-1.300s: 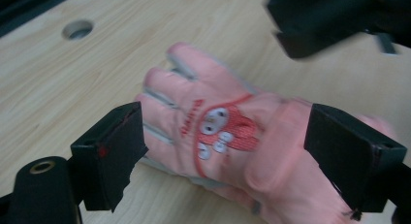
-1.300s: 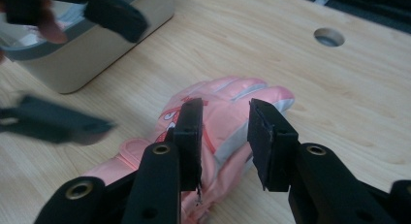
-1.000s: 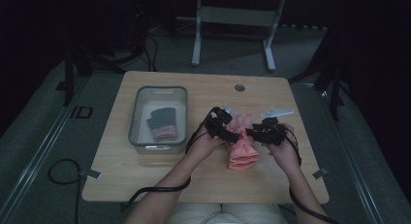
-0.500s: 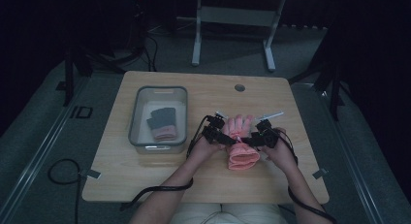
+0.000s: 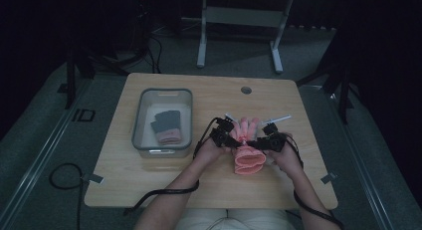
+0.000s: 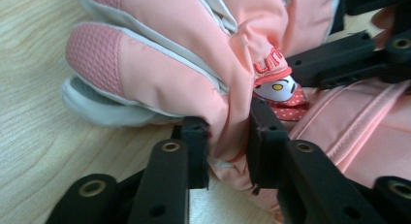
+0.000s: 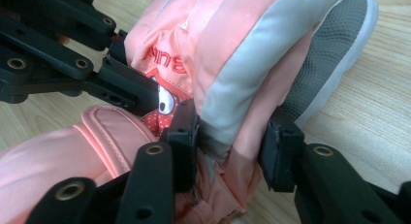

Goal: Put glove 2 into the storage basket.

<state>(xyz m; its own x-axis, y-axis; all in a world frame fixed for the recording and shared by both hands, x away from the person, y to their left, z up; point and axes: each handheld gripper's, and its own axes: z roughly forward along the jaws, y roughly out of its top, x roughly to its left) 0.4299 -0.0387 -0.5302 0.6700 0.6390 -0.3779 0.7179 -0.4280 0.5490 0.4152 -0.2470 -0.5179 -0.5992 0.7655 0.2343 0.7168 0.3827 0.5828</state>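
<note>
On the left half of the desk sits one clear bin. Inside it you can see a dark grey glove lying on top of something pink; I cannot tell what the pink thing is.

There is one pink glove out on the desk. It lies near the middle, a little toward your edge and to the right of the bin. Its fingers point away from you and its cuff points at you. It has a small bird picture and some letters on it.

You hold two tongs, one in each hand. Your left gripper is squeezed tight on the glove's left side, with pink cloth pinched between its two black jaws. Your right gripper is squeezed on the glove's right side, with pink and grey cloth between its jaws. The two grippers almost meet over the glove.
</note>
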